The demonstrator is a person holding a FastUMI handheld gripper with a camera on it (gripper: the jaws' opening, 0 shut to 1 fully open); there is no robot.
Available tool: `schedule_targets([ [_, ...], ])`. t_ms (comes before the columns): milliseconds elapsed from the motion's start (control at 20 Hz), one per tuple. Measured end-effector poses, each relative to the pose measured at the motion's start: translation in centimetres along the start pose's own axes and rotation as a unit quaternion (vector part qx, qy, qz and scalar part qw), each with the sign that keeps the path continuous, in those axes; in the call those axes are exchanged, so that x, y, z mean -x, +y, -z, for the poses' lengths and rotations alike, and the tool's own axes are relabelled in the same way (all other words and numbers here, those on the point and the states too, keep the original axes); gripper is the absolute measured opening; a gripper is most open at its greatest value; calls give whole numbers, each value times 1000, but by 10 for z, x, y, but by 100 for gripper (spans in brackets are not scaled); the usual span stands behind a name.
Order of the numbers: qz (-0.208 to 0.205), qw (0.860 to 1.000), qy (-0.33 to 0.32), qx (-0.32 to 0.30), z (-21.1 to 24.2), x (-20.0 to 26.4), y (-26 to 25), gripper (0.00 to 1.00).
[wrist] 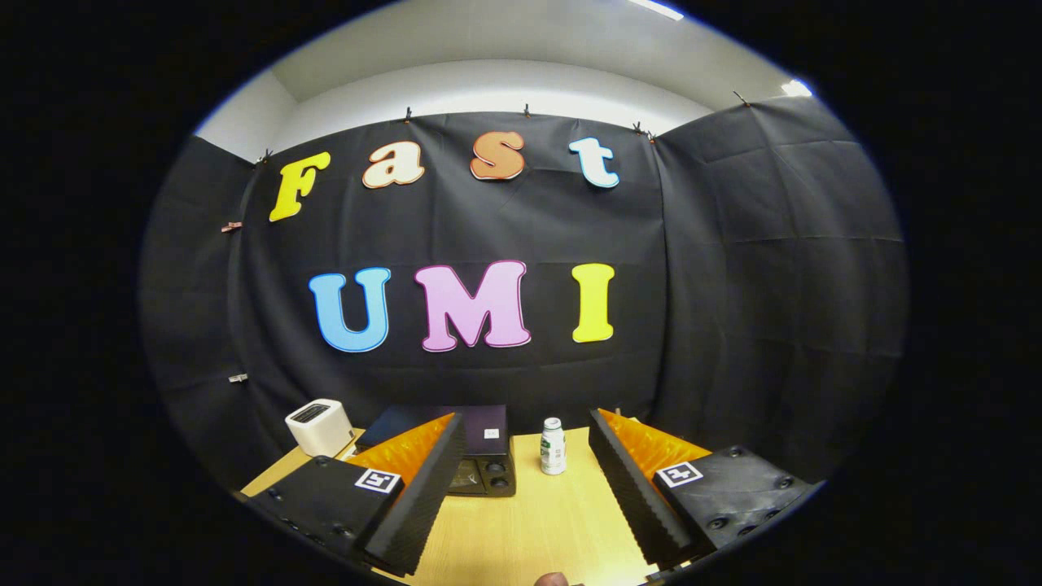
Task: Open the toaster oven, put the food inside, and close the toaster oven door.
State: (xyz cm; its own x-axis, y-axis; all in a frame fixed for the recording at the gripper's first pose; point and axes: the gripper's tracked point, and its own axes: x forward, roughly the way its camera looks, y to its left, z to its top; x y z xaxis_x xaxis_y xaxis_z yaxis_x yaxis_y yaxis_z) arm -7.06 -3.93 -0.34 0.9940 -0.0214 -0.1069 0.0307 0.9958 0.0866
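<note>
1. Here my hand-held gripper hovered over the wooden tabletop, fingers spread wide apart and gripping nothing.
2. The dark toaster oven sat beyond the fingers, near the booth's back wall, partly hidden by my left finger.
3. A small white bottle stood upright just beside it, to its right.
4. A white toaster stood farther left.

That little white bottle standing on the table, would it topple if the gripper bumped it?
Probably. The bottle stands upright, tall for its narrow base, so a nudge near its cap may tip it. Its round body would likely roll on the wooden table. The gripper is open, bottle beyond its fingers.
</note>
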Motion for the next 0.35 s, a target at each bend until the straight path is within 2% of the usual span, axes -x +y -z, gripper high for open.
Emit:
schedule_targets([
  [350,-2,1000,-5,9,-5,-5,-11,98],
])
